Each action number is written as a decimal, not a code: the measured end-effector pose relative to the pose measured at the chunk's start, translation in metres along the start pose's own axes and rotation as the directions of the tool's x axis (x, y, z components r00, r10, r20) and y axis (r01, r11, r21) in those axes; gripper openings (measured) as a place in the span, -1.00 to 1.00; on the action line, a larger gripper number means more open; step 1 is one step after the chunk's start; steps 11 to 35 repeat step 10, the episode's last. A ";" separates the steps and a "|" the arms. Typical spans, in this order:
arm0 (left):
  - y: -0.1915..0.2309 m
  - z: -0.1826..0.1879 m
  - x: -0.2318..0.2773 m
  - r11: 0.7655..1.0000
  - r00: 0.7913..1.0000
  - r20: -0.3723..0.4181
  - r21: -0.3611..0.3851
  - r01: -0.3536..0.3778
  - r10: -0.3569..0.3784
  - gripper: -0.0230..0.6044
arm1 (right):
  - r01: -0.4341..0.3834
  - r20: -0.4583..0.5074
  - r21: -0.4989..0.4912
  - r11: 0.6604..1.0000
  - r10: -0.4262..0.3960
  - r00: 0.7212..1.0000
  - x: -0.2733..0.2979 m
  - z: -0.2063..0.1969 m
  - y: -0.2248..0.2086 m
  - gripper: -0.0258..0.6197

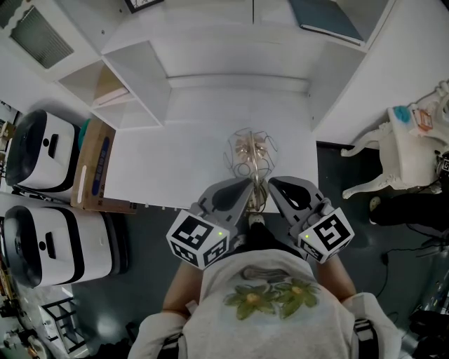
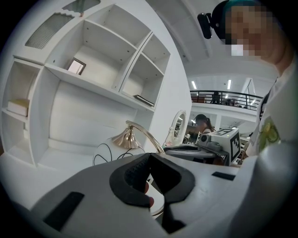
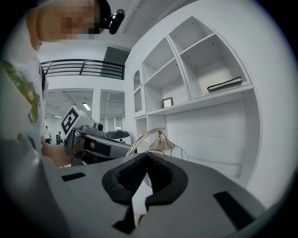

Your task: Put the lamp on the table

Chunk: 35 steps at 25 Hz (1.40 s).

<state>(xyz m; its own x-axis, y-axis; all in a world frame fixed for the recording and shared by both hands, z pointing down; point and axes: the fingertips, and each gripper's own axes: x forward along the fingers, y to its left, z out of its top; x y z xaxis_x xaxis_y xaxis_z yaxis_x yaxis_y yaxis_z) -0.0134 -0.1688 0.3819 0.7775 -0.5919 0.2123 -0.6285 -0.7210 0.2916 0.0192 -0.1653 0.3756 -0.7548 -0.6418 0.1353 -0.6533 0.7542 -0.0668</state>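
Note:
A lamp with a brass arched stem and a wire globe shade (image 1: 249, 151) stands on the white desk (image 1: 161, 161), close to its front edge. My left gripper (image 1: 245, 191) and right gripper (image 1: 273, 186) meet at the stem from either side, just above the base. In the left gripper view the jaw tips (image 2: 149, 157) are closed where the stem (image 2: 151, 139) runs behind them. The right gripper view shows the same: tips (image 3: 146, 157) closed at the stem (image 3: 139, 139). The actual contact is hidden behind the jaws.
White shelving (image 1: 133, 77) rises behind the desk, with a dark book (image 1: 330, 21) up high. A cardboard box (image 1: 91, 168) and two white machines (image 1: 42, 151) sit to the left. A white ornate stand (image 1: 400, 151) is on the dark floor to the right.

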 end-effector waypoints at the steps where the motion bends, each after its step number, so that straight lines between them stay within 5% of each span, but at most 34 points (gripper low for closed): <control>1: -0.001 0.000 0.000 1.000 1.000 -0.001 0.001 0.001 -0.001 -0.84 | 0.001 -0.002 -0.002 1.000 -0.001 1.000 0.000 -0.001 0.000 -0.83; 35: -0.003 -0.003 -0.001 1.000 1.000 -0.001 -0.004 0.005 -0.005 -0.84 | 0.014 -0.011 -0.003 1.000 -0.014 1.000 -0.003 -0.006 0.000 -0.83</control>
